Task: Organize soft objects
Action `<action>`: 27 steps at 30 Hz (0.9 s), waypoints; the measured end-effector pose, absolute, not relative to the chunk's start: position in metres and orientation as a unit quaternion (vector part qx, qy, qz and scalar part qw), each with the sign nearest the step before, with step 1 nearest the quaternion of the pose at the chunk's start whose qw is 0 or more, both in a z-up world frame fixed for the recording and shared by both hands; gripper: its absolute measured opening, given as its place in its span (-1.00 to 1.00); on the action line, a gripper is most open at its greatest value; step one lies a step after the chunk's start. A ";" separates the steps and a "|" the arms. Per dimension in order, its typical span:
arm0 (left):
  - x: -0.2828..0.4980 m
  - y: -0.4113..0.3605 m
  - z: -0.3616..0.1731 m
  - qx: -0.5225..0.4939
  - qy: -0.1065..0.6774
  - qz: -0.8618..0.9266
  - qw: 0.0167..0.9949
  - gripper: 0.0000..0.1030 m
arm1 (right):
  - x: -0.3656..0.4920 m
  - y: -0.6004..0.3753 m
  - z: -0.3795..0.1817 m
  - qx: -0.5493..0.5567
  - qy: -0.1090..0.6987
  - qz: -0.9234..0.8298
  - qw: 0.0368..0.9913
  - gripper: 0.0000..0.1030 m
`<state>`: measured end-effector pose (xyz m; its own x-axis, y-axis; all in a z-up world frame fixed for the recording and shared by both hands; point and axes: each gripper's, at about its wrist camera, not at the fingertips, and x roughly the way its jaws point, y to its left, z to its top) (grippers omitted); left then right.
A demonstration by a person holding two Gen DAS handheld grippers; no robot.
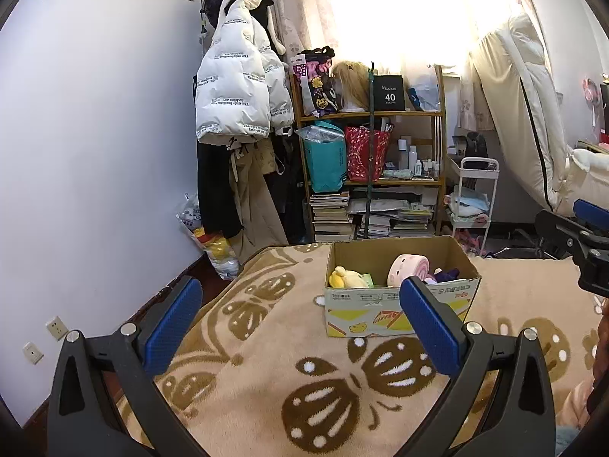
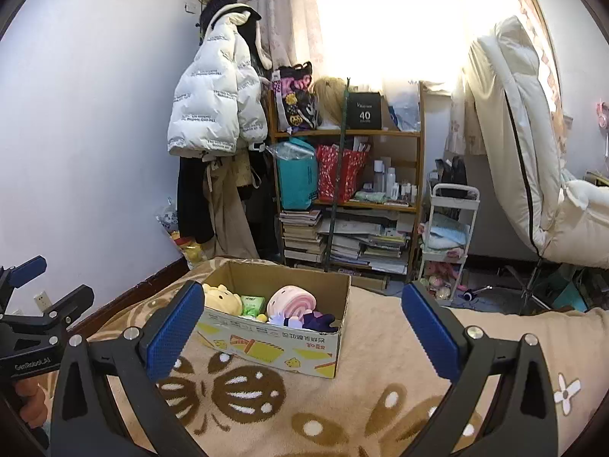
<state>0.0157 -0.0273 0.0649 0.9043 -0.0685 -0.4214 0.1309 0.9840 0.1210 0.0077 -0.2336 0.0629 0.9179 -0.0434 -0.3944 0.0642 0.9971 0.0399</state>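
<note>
Bedroom scene: beige fleece blanket with brown butterfly pattern (image 1: 289,346) covers the bed under me. Far side has a wooden shelf unit (image 2: 344,135) packed with bags, bottles and stacked books, and a white puffer jacket with printed text (image 1: 238,87) hanging left of it on the pale wall. White rolling cart (image 2: 451,228) stands right of the shelf.

Open cardboard box with yellow and red print (image 1: 396,304) sits on the blanket, ahead of both grippers. Inside it: yellow plush toy (image 2: 222,299) at the left end, green packet (image 2: 253,304) just beside it, pink striped roll-shaped plush (image 2: 291,301) near the middle, dark purple plush (image 2: 318,320) at the right near corner. All four rest within the box walls.

My left gripper (image 1: 300,329): blue-padded jaws spread wide, nothing between them, hovering over the blanket near the box's front face. My right gripper (image 2: 302,333): jaws likewise spread wide, empty, with the box framed between them from the near right.

Right wrist view shows the left gripper at the left edge with a hand (image 2: 32,400) wrapped on its handle. Left wrist view shows the right gripper at the right edge, clear of the box.
</note>
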 end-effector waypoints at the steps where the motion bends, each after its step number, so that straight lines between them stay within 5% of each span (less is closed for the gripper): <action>1: 0.013 -0.026 0.066 0.074 0.211 -0.051 0.973 0.98 | 0.005 -0.233 0.065 0.023 0.198 -0.028 0.979 1.00; 27: -0.020 -0.009 0.047 0.041 0.204 -0.073 0.975 0.98 | -0.058 -0.250 0.051 0.034 0.175 -0.069 0.982 1.00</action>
